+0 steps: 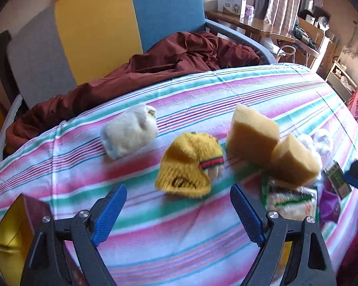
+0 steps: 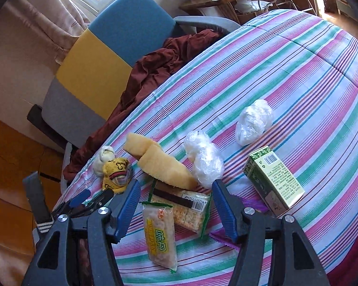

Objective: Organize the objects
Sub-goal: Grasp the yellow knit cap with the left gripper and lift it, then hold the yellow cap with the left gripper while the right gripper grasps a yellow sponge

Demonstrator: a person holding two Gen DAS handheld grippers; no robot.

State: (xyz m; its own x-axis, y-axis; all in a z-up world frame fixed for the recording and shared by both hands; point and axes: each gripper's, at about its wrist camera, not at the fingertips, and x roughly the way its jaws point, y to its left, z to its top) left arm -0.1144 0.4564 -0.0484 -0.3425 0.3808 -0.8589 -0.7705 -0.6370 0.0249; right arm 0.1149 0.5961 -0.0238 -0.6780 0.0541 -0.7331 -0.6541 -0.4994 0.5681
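On a striped bed (image 2: 286, 71), nearest the right gripper (image 2: 176, 205), fingers spread and empty, lie glossy snack packets (image 2: 158, 233). The left gripper (image 1: 177, 211) is likewise open. Beyond: fuzzy yellow cap (image 1: 188, 164), spongy blocks (image 1: 251, 131), crinkled plastic bundles (image 2: 254, 121). Sorting seems barely begun.

On the bed (image 2: 286, 71) we see a cap (image 1: 188, 164) with a rolled sock (image 1: 128, 133) behind it to the left, two sponges (image 1: 253, 131) to its right, and snack packets (image 2: 160, 236) nearest us, a box (image 2: 274, 178) to their right.
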